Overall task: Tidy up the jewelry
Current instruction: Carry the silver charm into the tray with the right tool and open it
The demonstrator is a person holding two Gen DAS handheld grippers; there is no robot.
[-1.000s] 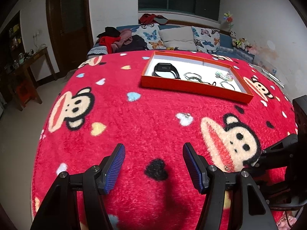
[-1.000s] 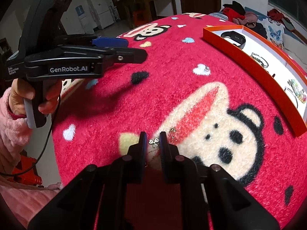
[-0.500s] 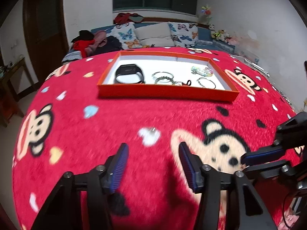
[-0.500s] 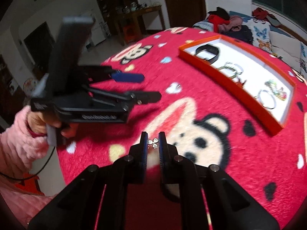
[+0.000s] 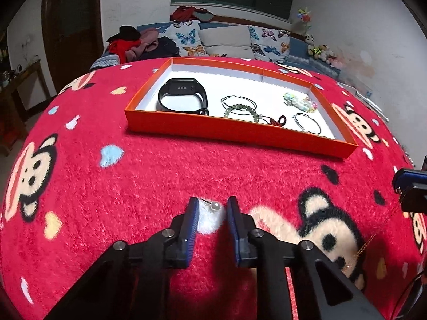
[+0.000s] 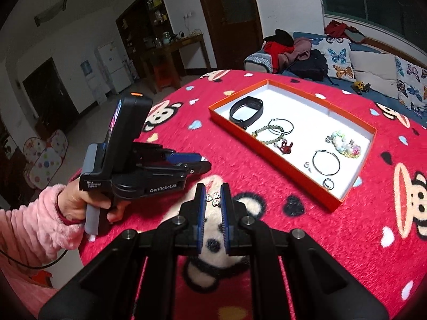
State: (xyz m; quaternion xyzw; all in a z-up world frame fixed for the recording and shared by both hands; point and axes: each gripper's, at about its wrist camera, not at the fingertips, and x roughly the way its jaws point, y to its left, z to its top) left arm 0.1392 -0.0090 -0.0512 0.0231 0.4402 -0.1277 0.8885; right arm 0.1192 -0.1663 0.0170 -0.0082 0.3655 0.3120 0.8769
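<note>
With its jaws just narrowed, the left gripper (image 5: 212, 209) brackets a small white pearl earring (image 5: 215, 206) on the red plush monkey-print blanket (image 5: 160, 170), pads not yet touching; the right gripper (image 6: 213, 196), now raised, pinches a sparkly flower-shaped earring (image 6: 214, 198), bound for the orange-rimmed white tray (image 6: 269, 148).

My left gripper (image 5: 212, 208) sits low over the blanket (image 5: 149, 176), a pearl earring (image 5: 215, 206) on the blanket between my fingertips. Tray (image 5: 240, 133) lies ahead, further back on the blanket. In it: watch band (image 5: 182, 98) left, 2 bracelets (image 5: 241, 106) middle, beaded bracelet (image 5: 300, 102) and hoop (image 5: 307, 123) right. My right gripper (image 6: 213, 198) is beside my left, nearer than the tray, flower earring (image 6: 213, 198) between its tips.
</note>
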